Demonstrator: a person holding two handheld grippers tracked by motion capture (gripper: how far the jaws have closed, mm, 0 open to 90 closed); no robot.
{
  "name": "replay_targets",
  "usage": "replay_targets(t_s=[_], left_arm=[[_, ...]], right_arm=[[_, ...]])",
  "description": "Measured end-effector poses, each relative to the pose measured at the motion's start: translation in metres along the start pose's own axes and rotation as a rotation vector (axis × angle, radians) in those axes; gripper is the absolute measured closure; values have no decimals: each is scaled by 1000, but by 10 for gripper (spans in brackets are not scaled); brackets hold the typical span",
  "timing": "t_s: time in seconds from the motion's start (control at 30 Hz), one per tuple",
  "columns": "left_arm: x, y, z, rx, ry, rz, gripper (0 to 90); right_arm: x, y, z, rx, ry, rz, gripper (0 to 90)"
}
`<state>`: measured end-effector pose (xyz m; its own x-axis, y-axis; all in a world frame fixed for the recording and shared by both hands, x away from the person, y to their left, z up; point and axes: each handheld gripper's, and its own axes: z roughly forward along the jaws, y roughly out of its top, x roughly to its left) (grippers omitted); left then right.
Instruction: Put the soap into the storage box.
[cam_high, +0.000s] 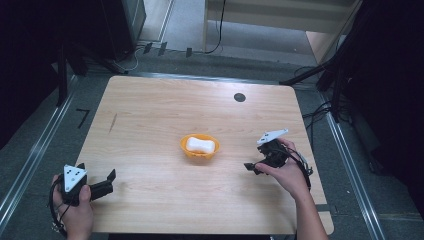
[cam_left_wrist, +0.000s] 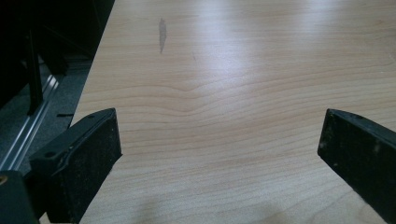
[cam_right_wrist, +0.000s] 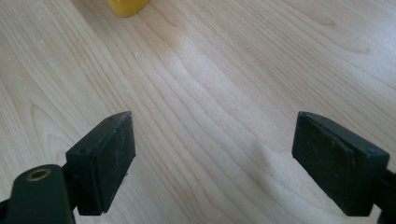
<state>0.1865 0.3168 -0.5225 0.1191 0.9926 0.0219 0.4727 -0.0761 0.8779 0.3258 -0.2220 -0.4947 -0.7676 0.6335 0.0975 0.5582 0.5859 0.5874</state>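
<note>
An orange bowl (cam_high: 199, 148) sits near the middle of the wooden table (cam_high: 150, 115), with a white block (cam_high: 200, 145) lying inside it. Its yellow-orange rim (cam_right_wrist: 127, 6) peeks in at the top of the right gripper view. My right gripper (cam_high: 253, 167) is held to the right of the bowl, pointing left and down, jaws wide apart over bare wood (cam_right_wrist: 212, 144). My left gripper (cam_high: 109, 181) rests low at the table's front left corner, open, with only wood between its jaws (cam_left_wrist: 219, 154).
A small black round mark (cam_high: 239, 97) lies near the table's far edge. A dark streak (cam_left_wrist: 162, 33) marks the wood on the left side. Dark stands and cables surround the table; metal floor rails (cam_high: 30, 150) run along both sides.
</note>
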Motion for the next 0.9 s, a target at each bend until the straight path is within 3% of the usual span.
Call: replay_targets(t_s=[0.43,0.9], left_arm=[[0,0,0,-2,3,3,0],[-1,0,0,-4,6,5,0]], right_arm=[[-1,-23,-4,-8,-26,12,134],[-3,-49,-14,-42,-54,59,133]])
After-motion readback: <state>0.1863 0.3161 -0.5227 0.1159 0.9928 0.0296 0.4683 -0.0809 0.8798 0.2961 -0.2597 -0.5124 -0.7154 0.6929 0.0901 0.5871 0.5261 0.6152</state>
